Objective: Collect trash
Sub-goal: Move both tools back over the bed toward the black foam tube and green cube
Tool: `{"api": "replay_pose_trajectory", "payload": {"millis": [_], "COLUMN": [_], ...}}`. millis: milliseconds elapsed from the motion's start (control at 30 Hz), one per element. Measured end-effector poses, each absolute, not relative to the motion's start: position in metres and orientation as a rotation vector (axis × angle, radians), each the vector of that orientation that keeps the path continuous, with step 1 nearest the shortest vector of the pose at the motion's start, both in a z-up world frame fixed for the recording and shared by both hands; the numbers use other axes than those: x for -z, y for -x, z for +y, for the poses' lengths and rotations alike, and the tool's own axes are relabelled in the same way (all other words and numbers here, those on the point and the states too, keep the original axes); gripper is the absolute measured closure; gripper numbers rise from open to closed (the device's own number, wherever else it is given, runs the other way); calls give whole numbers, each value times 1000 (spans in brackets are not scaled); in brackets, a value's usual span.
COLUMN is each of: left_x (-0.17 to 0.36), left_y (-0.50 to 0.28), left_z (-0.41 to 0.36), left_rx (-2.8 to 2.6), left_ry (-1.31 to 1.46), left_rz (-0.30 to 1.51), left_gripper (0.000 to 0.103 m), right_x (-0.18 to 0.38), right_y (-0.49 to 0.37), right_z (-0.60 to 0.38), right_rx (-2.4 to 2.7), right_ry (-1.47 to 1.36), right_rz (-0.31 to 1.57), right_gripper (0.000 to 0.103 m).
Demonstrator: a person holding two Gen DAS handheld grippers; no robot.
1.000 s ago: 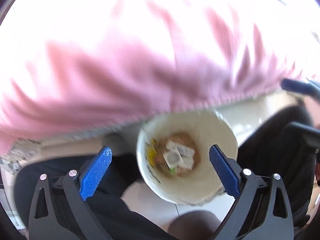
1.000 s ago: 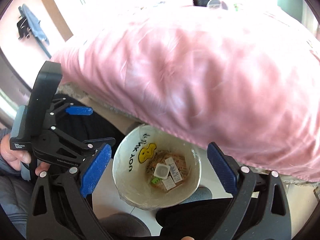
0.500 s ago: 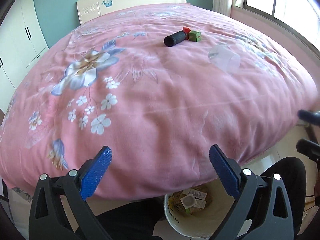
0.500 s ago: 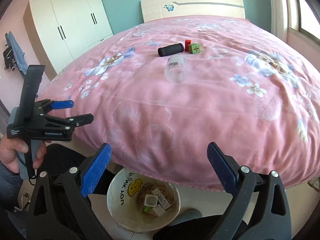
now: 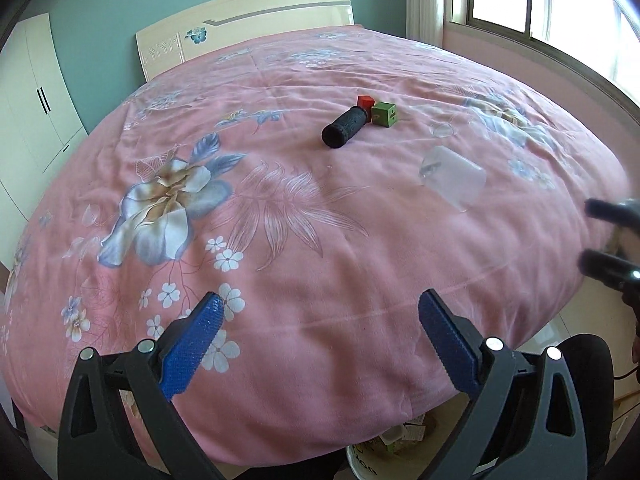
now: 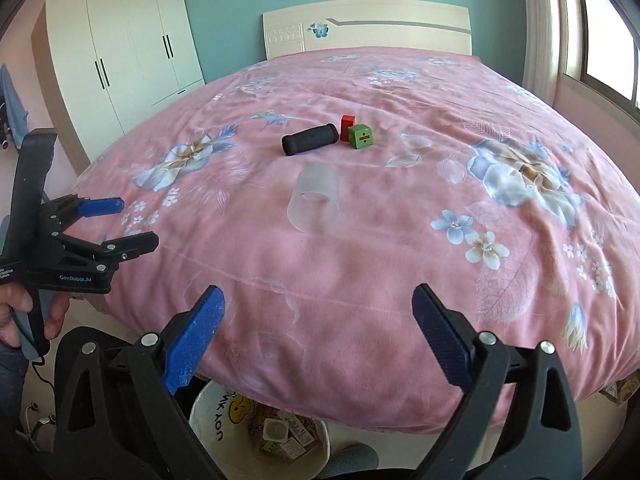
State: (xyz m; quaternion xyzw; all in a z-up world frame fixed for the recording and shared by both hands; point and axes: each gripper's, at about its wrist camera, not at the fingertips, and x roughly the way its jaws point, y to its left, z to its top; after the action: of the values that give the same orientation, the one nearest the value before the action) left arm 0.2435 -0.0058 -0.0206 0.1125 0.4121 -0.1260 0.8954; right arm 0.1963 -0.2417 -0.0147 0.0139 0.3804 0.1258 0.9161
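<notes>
**Both claws lifted from the bin to face the bed**

Since a second ago both cameras have swung up: the white trash bin, then filling the middle of each view, now sits at the bottom edge, and the pink floral bed fills the frames.

In the right wrist view the bin (image 6: 224, 412) stands on the floor at the bottom centre, just below the bed's (image 6: 400, 280) near edge, with small packets and a little white cup inside. In the left wrist view only a sliver of it (image 5: 362, 458) shows at the bottom.

The right claw (image 6: 318, 336) stands wide, its blue pads far apart with nothing between them. The left claw (image 5: 316, 344) is likewise spread wide and empty; it also appears at the left of the right wrist view, gripped by a hand (image 6: 16, 316).

On the bed, the clear plastic cup (image 6: 314, 204) lies on its side near the frame centre of the right view, and at the right of the left view (image 5: 454, 182). Further up the frame lie a black foam cylinder (image 6: 310, 139), a red block (image 6: 347, 127) touching its end, and a green cube (image 6: 361, 136) just beside the red block. A cream headboard (image 6: 368, 28) and a white wardrobe (image 6: 128, 48) stand at the top of the frame.
</notes>
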Motion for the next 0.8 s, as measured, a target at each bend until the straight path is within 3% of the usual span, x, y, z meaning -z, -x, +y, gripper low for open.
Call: {"api": "replay_pose_trajectory", "payload": {"millis": [133, 800], "left_x": [20, 29], "left_y": [-260, -380], "left_z": [-6, -41], "left_rx": [255, 330], "left_ry": [-237, -286], "left_rz": [854, 904], "left_gripper": [4, 4], "right_x": [12, 21], "right_y": [-220, -374], "right_z": [-250, -259], "right_rx": [-249, -309], "right_ry": [26, 176], "right_rz": [784, 842], "right_gripper": [15, 15]}}
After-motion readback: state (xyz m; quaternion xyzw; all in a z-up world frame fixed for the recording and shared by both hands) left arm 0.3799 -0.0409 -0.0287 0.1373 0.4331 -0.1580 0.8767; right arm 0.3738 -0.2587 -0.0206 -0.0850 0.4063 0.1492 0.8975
